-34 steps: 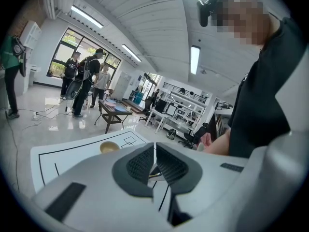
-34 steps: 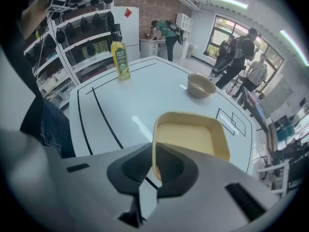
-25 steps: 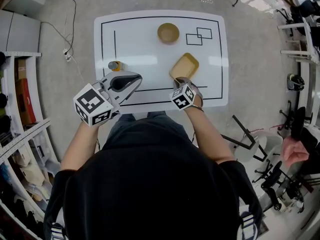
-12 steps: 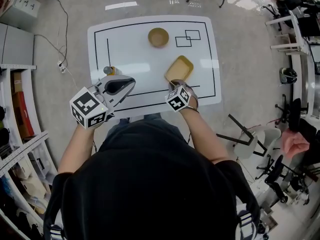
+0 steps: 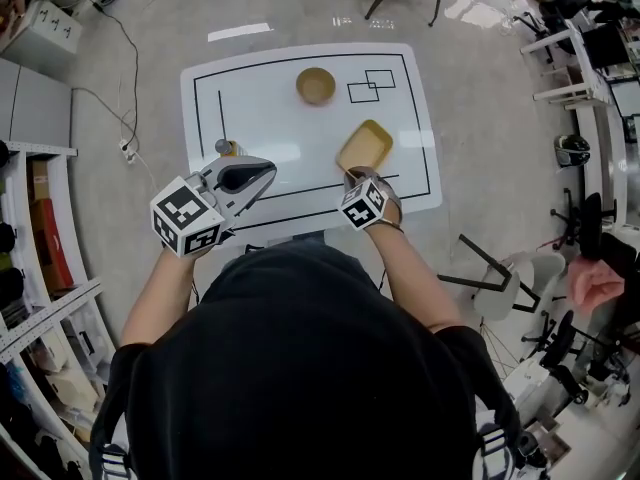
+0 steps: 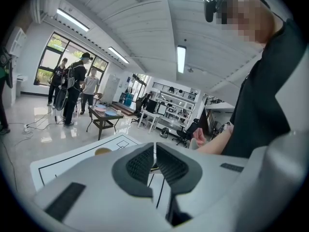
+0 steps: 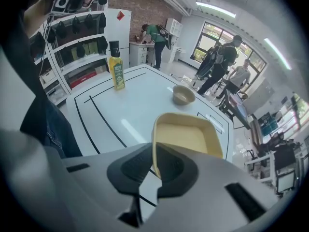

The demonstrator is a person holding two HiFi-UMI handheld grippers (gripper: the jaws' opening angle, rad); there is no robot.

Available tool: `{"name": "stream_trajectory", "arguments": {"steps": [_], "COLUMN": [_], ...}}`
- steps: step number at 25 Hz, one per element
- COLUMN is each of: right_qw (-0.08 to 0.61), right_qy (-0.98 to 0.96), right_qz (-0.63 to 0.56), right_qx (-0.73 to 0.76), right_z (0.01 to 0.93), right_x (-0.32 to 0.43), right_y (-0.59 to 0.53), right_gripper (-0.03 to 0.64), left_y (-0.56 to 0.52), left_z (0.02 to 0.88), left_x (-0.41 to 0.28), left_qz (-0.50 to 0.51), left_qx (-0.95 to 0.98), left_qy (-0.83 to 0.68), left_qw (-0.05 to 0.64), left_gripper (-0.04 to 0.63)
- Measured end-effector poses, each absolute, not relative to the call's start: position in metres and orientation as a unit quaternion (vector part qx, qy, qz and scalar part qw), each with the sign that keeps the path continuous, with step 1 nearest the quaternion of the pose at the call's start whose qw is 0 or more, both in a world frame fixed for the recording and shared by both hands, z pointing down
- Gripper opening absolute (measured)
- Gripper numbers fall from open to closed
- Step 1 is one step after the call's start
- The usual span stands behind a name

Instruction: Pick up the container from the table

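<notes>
Holding the container (image 7: 190,138) by its near rim in my right gripper (image 7: 155,166) — jaws clenched on it, near the front edge of the surface (image 5: 300,133), right of middle — I judge the lift under way, needing a level rise; my left gripper (image 6: 154,154) is closed, empty.

My left gripper (image 5: 268,171) and right gripper (image 5: 353,176) are pale grey shells with dark ribbed pads (image 6: 140,164). Each carries a white cube (image 5: 187,215) printed with black square markers. I wear a black short-sleeved top (image 5: 300,368) and blue jeans (image 7: 53,124).
</notes>
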State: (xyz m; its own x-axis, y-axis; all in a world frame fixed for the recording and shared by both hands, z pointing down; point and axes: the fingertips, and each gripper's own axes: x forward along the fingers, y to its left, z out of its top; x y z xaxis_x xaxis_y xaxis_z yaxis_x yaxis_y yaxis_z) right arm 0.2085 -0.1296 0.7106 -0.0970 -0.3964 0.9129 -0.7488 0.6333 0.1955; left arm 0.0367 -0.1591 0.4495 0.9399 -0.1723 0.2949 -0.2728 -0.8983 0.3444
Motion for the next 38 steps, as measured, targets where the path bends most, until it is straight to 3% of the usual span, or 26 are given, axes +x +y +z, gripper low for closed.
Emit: {"name": "stream_trajectory", "arguments": {"steps": [38], "right_qw": [0.530], "right_qy": [-0.696], "right_qz": [0.134], "right_qx": [0.467], "right_z": [0.633], "right_x": [0.200], "right_y": [-0.106], "right_gripper": [0.020], "left_y": [-0.113], "left_z": [0.419], "left_x": [-0.012], "left_qz": [0.112], "left_qx": [0.978], "left_qy": [-0.094], "left_qw": [0.150], "left_gripper": [0.006]}}
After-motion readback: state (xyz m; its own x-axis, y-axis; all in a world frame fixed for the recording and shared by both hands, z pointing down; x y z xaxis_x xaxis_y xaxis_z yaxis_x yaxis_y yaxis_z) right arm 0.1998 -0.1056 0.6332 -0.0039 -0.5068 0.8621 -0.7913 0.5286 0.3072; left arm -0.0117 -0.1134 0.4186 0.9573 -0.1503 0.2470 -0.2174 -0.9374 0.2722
